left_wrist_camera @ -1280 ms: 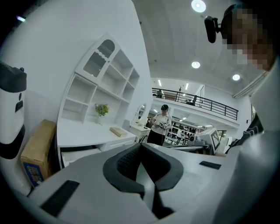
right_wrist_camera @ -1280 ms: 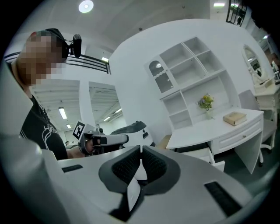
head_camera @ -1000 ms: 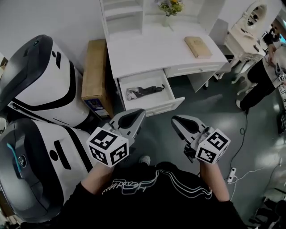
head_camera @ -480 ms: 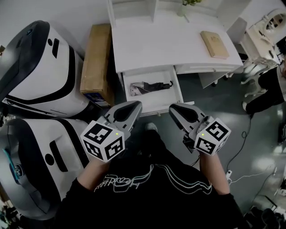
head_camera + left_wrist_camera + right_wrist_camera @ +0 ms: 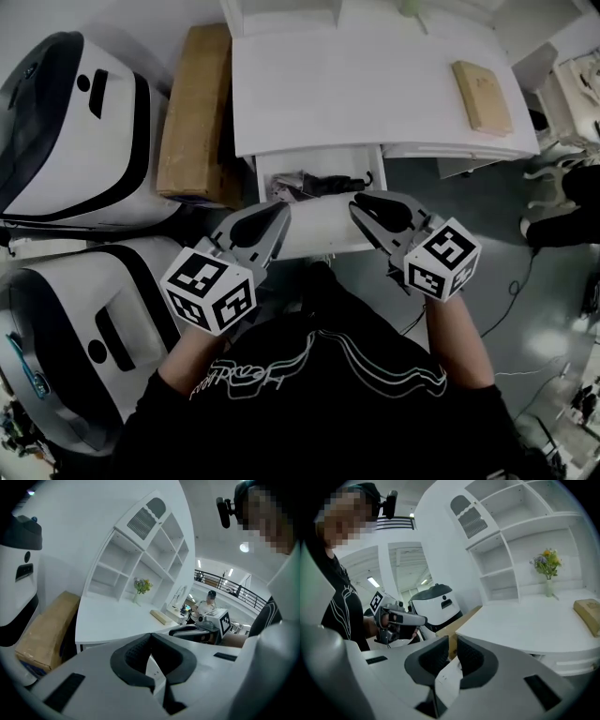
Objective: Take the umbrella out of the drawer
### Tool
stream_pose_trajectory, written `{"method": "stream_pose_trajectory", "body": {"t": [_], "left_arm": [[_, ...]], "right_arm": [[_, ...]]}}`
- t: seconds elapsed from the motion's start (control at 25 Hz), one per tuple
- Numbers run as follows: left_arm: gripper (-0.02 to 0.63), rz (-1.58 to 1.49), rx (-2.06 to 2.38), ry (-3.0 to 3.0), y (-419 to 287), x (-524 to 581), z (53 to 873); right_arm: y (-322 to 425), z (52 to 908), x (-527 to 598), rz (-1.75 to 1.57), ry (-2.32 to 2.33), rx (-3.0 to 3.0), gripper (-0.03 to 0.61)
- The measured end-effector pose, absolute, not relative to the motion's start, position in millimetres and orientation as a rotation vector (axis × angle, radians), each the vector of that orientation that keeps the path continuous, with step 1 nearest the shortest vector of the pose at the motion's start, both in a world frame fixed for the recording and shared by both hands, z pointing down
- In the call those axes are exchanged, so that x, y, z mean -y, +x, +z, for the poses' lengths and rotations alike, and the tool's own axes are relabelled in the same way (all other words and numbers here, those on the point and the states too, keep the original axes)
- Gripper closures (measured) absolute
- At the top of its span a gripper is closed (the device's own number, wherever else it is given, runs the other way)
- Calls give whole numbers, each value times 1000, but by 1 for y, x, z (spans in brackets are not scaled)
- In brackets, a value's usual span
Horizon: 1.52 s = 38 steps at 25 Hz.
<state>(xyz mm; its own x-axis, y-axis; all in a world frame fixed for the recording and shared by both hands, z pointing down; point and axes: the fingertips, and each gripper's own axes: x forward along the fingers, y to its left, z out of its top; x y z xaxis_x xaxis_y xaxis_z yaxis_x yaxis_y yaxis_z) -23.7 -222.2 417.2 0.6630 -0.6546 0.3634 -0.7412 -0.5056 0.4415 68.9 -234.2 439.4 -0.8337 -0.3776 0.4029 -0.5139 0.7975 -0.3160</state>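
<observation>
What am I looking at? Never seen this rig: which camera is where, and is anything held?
No robot here: a person holds a claw in each hand; the marker cubes are part of the claws. The top-down picture comes from a camera on the person's head, with the left claw at its left and the right claw at its right. The other two come from cameras riding on each claw, looking along its jaws. Both claws are shut and hold nothing. Ahead stands a white desk with a tan book and a vase of flowers on it. Its drawer is open, with a dark folded umbrella inside. A cardboard box stands beside the desk.
</observation>
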Motion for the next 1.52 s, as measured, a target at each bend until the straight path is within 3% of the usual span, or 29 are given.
{"method": "stream_pose_trajectory", "body": {"t": [0.12, 0.24, 0.48, 1.0, 1.52], "left_arm": [[595, 209, 1103, 2262, -24, 240, 431], [595, 208, 1138, 2215, -30, 254, 441], [595, 229, 1202, 2130, -45, 271, 466], [595, 234, 1293, 1990, -74, 280, 505], [595, 232, 1334, 1883, -82, 280, 534]], "right_arm": [[67, 465, 256, 606, 601, 2623, 511], [60, 494, 269, 621, 484, 2560, 403], [44, 559, 285, 497, 294, 2422, 362], [41, 711, 307, -69, -15, 2009, 333], [31, 790, 314, -125, -178, 1846, 333]]}}
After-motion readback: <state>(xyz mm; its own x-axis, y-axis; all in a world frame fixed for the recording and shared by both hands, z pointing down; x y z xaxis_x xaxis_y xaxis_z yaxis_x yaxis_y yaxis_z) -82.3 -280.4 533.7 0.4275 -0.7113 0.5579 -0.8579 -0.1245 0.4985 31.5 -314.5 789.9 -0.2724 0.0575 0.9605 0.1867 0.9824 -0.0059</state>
